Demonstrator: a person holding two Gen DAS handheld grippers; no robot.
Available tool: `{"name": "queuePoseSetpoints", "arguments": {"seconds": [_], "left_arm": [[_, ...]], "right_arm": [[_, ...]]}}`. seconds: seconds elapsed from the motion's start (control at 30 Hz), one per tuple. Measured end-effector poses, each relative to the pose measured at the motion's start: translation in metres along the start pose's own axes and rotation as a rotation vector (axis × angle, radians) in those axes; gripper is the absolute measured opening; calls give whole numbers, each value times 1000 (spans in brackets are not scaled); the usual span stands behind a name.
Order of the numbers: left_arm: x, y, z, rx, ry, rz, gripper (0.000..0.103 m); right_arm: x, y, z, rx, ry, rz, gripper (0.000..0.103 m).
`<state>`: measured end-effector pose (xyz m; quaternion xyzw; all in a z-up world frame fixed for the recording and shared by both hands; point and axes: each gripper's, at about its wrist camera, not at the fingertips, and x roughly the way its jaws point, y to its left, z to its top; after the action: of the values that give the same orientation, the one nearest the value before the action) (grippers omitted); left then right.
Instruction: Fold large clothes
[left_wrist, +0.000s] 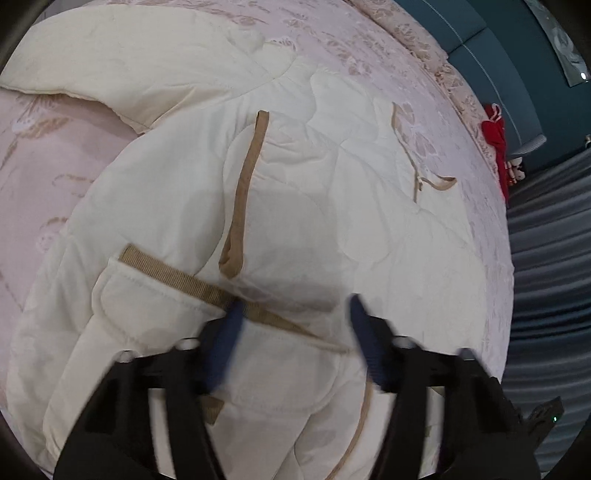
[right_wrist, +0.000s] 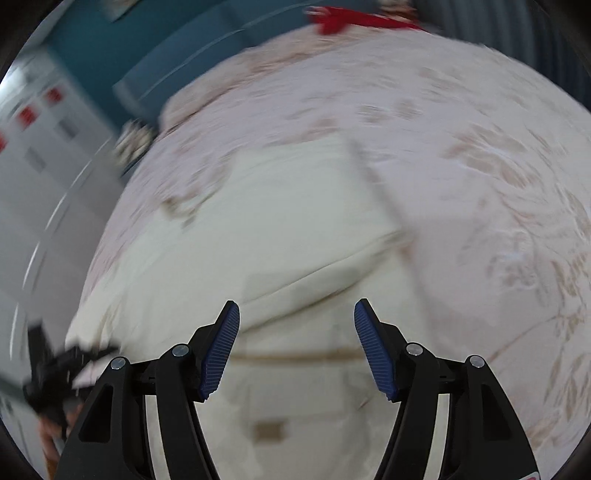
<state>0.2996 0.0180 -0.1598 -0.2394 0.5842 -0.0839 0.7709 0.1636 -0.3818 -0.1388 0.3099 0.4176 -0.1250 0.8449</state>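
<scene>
cream quilted jacket (left_wrist: 295, 192) spread on bed (left_wrist: 44, 155); left gripper (left_wrist: 295, 328) and right gripper (right_wrist: 297, 343) both released, above it.

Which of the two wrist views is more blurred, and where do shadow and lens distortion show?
Right wrist view: the bedspread and cream jacket smear with motion, though the right gripper stays sharp. Left wrist view: the jacket is crisp, the left gripper is blurred, and a grey shadow lies ahead of it. Both views bulge like a fisheye, with dark corners.

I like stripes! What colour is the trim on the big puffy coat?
Tan-brown trim on a cream coat. Clearest in the left wrist view.
</scene>
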Motion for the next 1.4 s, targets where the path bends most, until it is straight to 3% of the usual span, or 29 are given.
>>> {"name": "queuePoseSetpoints", "arguments": {"seconds": [0.1,0.17,0.2,0.23,0.3,0.4,0.5,0.67,0.87,0.9,0.93,1.0,1.07,1.1,1.13,1.2,1.23,1.27,1.3,1.33,1.4], "left_arm": [[-4,-8,6,40,-37,47,9],[-17,-13,10,70,-96,63,7],[-23,-14,11,82,-119,69,6],[-32,-17,12,103,-157,82,5],[-44,-20,13,137,-209,107,5],[-39,-13,9,164,-214,156,5],[-5,3,1,170,-137,223,5],[11,3,-9,227,-156,292,6],[17,3,-8,258,-174,309,5],[14,3,-13,263,-178,310,5],[14,1,-15,265,-179,306,5],[14,2,-15,258,-176,294,5],[11,3,-14,243,-175,275,5],[9,4,-12,230,-171,262,5],[7,5,-13,223,-169,256,5],[3,3,-11,213,-171,241,5],[-2,0,-11,214,-181,230,4],[-9,-4,-9,220,-201,214,4],[-19,-11,-8,233,-228,192,4],[-31,-17,-6,244,-254,160,4],[-57,-32,-1,263,-312,91,4]], "right_arm": [[26,-22,16,103,3,-35,59],[37,-28,23,117,10,-29,34],[42,-27,26,113,30,-16,8],[42,-26,25,108,39,-4,6],[29,-8,29,53,-17,39,5],[16,12,25,-71,-78,-10,3],[41,5,14,-103,-10,-98,1],[65,-19,-10,-120,33,-201,0],[62,-24,-12,-113,29,-170,0],[56,-25,-10,-78,29,-137,2],[49,-26,-9,-37,26,-79,14],[32,-31,-10,59,9,51,22],[24,-30,-11,106,-8,141,41],[23,-28,-10,115,-6,155,53],[25,-25,-10,120,1,161,56],[45,-15,-6,94,50,128,56],[53,-12,-5,85,65,115,47],[60,-9,-1,81,73,110,34],[61,-7,3,79,72,117,11],[57,-4,8,81,57,140,9],[23,6,22,63,-74,207,9]]}}
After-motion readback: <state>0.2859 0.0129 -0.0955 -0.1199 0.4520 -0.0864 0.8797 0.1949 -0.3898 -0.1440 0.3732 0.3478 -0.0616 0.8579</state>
